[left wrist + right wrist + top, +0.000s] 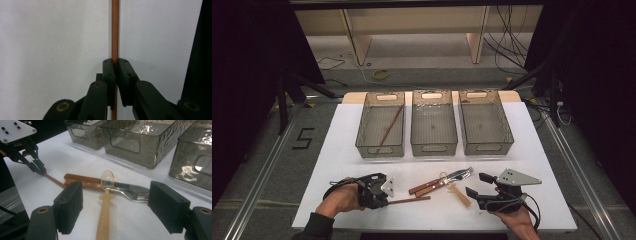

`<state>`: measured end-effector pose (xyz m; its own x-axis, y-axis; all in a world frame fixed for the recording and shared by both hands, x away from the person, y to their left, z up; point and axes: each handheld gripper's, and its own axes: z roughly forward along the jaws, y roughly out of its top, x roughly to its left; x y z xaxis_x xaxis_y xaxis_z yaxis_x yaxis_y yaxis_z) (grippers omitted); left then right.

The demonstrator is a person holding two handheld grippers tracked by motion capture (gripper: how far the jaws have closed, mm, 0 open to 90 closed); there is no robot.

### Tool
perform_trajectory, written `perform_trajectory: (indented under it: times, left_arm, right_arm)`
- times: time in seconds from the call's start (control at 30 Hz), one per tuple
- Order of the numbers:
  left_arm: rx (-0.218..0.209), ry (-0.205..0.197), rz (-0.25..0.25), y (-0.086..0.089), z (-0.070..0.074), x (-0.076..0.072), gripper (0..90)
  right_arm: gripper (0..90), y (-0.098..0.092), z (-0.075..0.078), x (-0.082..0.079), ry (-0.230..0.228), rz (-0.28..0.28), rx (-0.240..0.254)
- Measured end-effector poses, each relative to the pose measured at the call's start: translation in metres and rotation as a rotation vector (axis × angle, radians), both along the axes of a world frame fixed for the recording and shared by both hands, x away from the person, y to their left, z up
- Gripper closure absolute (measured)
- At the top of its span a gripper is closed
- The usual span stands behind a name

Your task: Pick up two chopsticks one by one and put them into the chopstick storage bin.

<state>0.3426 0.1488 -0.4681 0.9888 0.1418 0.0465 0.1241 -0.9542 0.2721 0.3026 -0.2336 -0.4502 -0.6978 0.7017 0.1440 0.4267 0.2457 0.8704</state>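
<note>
Chopstick: a thin reddish-brown stick lying flat on the white table, near the front edge at the person's left; its free end points toward the cutlery in the middle.
Left gripper: its jaws are pressed together on the chopstick, one pad on each side of the shaft, as the left gripper view shows; the stick runs straight on past the tips.
Right gripper: jaws spread wide, nothing between the pads; it hovers low over the table at the front right, aimed at the spoon.
Spoon: translucent amber plastic, lying just ahead of the right gripper, its bowl resting on the knife and fork.
Knife and fork: two wooden-handled pieces side by side, touching, between the two grippers.
Bins: three clear grey bins in a row behind the cutlery.
Second chopstick: lies slanted in the left bin.
</note>
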Motion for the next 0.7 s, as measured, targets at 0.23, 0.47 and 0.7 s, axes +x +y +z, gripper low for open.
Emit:
perform_trajectory:
  times: [0.23,0.47,0.7]
  left_arm:
    - [-0.012,-0.005,0.004,-0.004,0.003,-0.002,84.0]
    - [-0.055,-0.021,0.007,-0.003,0.014,-0.003,84.1]
    - [-0.152,-0.048,0.076,-0.004,0.027,-0.002,84.1]
  right_arm:
    - [28.9,0.001,0.000,0.000,0.002,0.004,0.001]
    - [28.9,0.001,-0.001,0.000,0.005,0.004,-0.002]
    - [28.9,0.001,-0.001,0.000,0.005,0.004,-0.001]
